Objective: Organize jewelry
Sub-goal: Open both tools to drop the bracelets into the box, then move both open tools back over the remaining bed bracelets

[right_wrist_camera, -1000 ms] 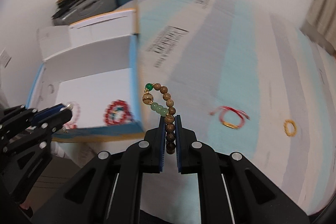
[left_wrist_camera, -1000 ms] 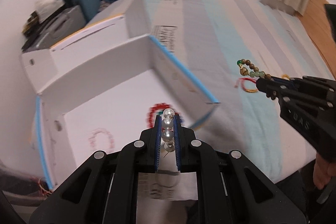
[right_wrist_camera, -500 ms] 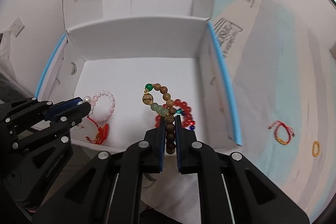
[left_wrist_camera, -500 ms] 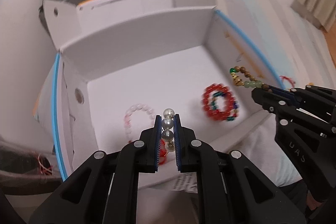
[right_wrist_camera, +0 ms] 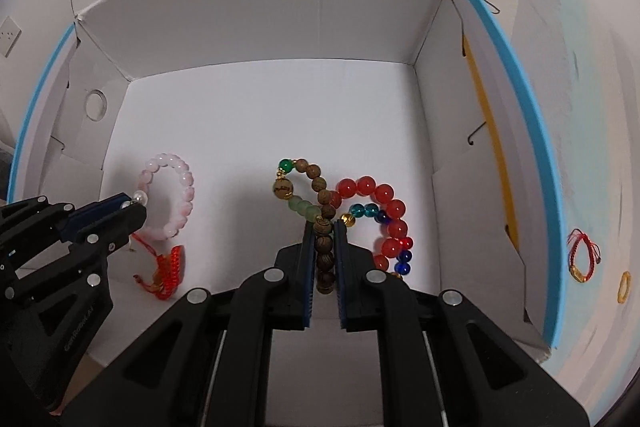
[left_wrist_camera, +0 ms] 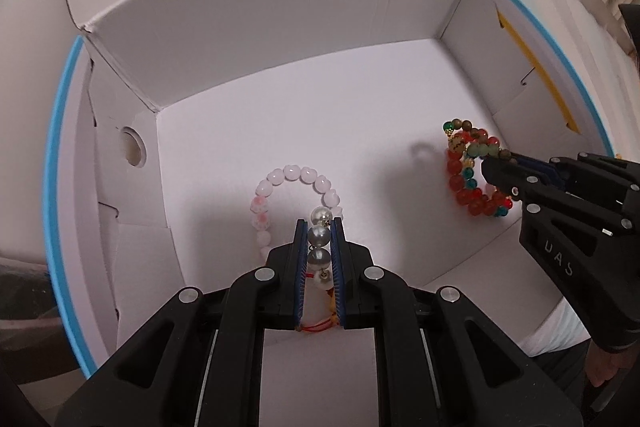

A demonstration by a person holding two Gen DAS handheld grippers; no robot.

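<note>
Right between my left jaws, so left gripper, there's a pearl strand pinched tight, one pearl poking out past the tips and a couple more back in the slot. My right gripper is clamped the same way on the wooden bead bracelet, its green and gold end looping out ahead and to the left of the tips.

Both pairs of jaws sit over the floor of the white box, so I'd say this is the drop-off step. Just ahead of my left tips lies the pink bracelet, and under them a red cord bracelet. Just right of my right tips is the red bead bracelet, with the wooden loop seeming to overlap it.

To do it well I'd get low before letting go so nothing bounces, and shift each piece toward the bare floor further ahead so the strands don't tangle with what's already down. Release one side at a time.

Hard to tell: how much pearl strand hangs below my left jaws, since the gripper body covers it. Can't say if either piece touches the floor yet. Far off right, outside the box wall, a red string bracelet and gold ring wait on the bed sheet.
</note>
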